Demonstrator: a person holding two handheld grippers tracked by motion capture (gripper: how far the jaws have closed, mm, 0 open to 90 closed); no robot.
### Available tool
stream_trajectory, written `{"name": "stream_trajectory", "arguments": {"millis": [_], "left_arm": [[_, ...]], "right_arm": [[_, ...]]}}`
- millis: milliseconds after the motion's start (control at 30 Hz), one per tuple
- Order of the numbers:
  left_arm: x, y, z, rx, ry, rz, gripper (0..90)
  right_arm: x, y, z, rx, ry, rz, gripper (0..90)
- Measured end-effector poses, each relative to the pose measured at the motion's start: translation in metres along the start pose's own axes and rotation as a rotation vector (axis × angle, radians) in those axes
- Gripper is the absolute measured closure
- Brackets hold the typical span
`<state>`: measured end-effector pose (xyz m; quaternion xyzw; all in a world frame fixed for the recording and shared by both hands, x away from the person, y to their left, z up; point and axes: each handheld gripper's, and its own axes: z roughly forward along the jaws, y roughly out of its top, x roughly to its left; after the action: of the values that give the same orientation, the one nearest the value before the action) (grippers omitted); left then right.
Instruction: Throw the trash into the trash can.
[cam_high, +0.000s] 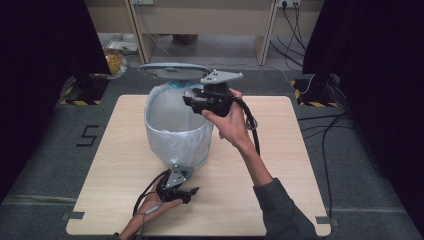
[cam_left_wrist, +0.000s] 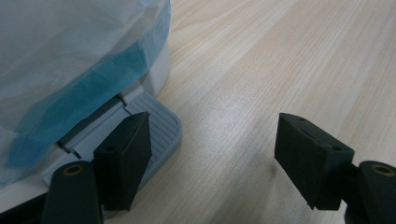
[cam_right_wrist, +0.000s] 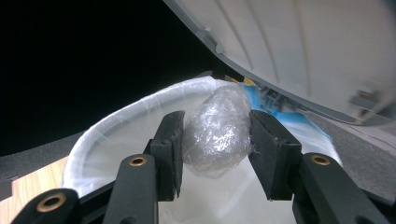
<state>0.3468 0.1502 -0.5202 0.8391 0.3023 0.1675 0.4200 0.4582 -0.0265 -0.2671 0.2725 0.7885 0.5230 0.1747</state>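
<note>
Right hand-held gripper (cam_right_wrist: 215, 140) clamped on crumpled plastic-wrap ball (cam_right_wrist: 217, 133), held above open bin (cam_high: 176, 131), lid (cam_high: 172, 71) up. Ball likely light, soft, slippery; mid-body pinch suits. Left hand-held gripper (cam_left_wrist: 219, 158) jaws apart, 1 jaw over pedal (cam_left_wrist: 159, 126) on tabletop (cam_left_wrist: 280, 56).

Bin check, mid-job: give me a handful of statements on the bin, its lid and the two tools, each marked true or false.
1. The bin's lid is up. True.
2. The right tool is empty. False: it is shut on a ball of clear plastic wrap.
3. The left tool has one jaw over the pedal of the bin. True; its jaws stand apart with nothing between them.
4. The bin has no liner. False: a white bag lines it and folds over the rim.
5. The wrap already lies in the bin. False: it is held above the opening.
</note>
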Motion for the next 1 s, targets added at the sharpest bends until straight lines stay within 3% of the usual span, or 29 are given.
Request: {"name": "stream_trajectory", "arguments": {"millis": [267,433,767,1000], "left_arm": [[0.0,0.0,0.0,-0.001,-0.003,0.0,26.4],[0.0,0.0,0.0,0.0,-0.003,0.001,26.5],[0.0,0.0,-0.001,0.001,-0.002,0.002,26.5],[0.0,0.0,-0.001,0.001,-0.004,0.002,26.4]], "right_arm": [[0.004,-0.001,0.021,0.016,0.012,0.006,54.8],[0.006,-0.003,0.025,0.025,0.023,0.012,41.1],[0.005,-0.004,0.01,0.015,0.001,-0.005,35.7],[-0.001,-0.02,-0.011,0.01,-0.019,0.003,32.9]]}}
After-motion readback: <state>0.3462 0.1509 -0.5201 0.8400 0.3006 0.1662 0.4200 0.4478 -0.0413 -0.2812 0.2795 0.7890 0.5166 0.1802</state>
